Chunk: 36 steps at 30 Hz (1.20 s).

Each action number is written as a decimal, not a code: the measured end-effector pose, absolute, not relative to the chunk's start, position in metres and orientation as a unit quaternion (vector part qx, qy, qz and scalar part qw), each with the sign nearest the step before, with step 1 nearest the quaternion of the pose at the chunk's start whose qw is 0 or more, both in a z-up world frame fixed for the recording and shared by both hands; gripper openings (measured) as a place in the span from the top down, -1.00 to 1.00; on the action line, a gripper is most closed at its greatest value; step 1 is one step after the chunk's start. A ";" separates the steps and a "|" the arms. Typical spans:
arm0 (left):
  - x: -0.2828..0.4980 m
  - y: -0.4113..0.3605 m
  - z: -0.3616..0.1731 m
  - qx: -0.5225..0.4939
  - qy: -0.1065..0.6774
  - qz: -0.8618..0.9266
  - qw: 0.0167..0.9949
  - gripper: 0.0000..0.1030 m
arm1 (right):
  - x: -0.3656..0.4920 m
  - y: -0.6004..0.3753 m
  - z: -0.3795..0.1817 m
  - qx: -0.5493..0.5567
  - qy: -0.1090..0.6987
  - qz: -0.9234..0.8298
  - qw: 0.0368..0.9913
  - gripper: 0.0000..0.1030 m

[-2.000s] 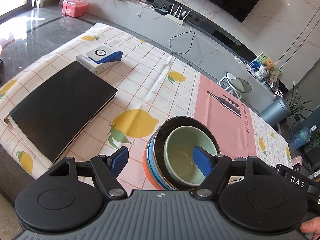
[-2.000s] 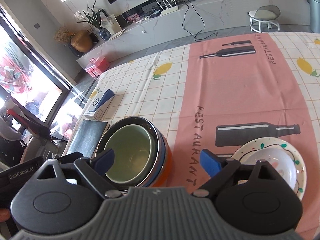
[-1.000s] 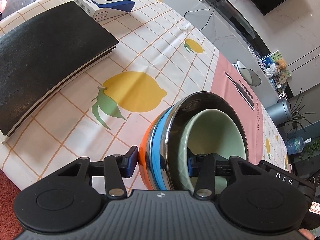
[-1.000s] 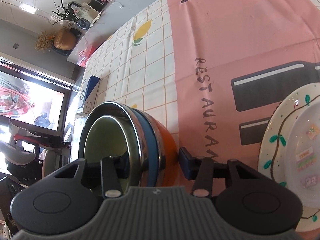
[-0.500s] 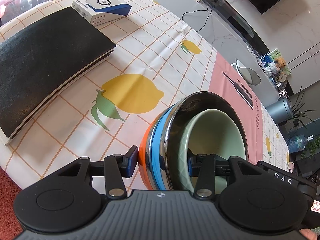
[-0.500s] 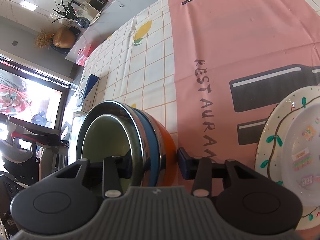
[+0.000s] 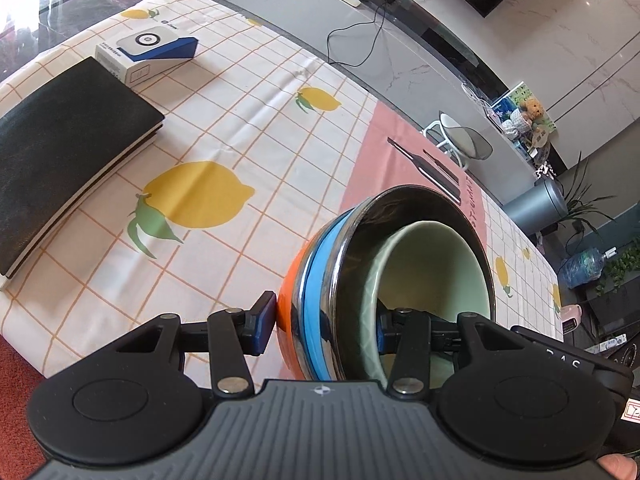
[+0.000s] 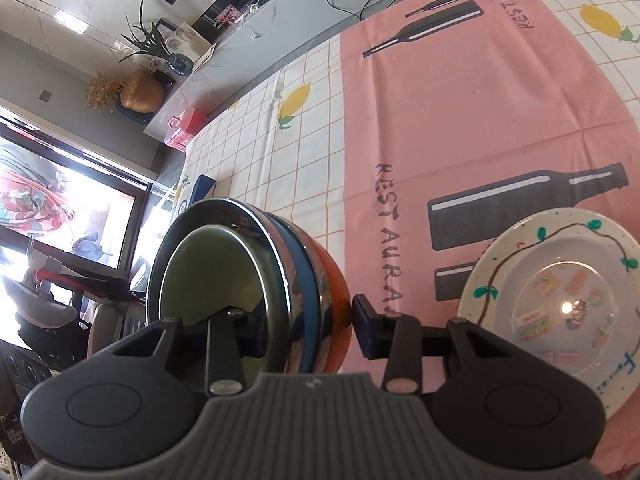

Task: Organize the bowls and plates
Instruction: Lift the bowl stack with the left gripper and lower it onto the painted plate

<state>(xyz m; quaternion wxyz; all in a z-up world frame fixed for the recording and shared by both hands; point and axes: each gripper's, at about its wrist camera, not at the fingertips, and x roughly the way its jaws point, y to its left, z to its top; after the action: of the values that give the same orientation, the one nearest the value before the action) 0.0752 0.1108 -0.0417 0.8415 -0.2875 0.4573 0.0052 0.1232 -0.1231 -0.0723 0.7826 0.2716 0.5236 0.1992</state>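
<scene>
Closest to both cameras, the nested bowl stack (image 7: 320,280) is clamped from opposite sides: the left gripper (image 7: 320,326) is closed over its near wall, one blue pad on the orange outer bowl (image 7: 289,300) and the other pad inside the pale green bowl (image 7: 432,268); the right gripper (image 8: 296,326) is closed on the stack's opposite wall, one finger inside the green bowl, the other against the orange side. Between orange and green, a blue bowl (image 7: 316,272) and a steel bowl (image 7: 400,208) are nested. Whether the stack is lifted off the tablecloth (image 7: 240,128) cannot be told. Just right of the stack, a painted white plate (image 8: 560,280) is seen lying flat on the pink panel (image 8: 460,100). Further left, a black notebook (image 7: 60,152) is laid on the cloth, and beyond it a blue-and-white box (image 7: 148,52).
</scene>
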 end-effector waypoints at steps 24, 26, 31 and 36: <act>0.098 -0.024 -0.072 -0.255 0.522 -0.069 0.811 0.00 | 0.102 -0.274 -0.077 0.275 0.550 0.109 0.781 0.26; 0.098 -0.025 -0.072 -0.249 0.525 -0.065 0.812 0.00 | 0.102 -0.274 -0.080 0.275 0.553 0.112 0.779 0.27; 0.100 -0.030 -0.073 -0.244 0.524 -0.065 0.814 0.00 | 0.104 -0.274 -0.084 0.273 0.554 0.113 0.779 0.29; 0.100 -0.033 -0.076 -0.244 0.526 -0.073 0.812 0.00 | 0.103 -0.277 -0.084 0.268 0.555 0.105 0.781 0.29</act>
<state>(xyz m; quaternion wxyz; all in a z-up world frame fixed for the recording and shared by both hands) 0.1003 -0.0332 -0.0762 0.8116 -0.2440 0.5258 -0.0728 0.1032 -0.2771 -0.0845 0.7807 0.2682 0.5547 0.1047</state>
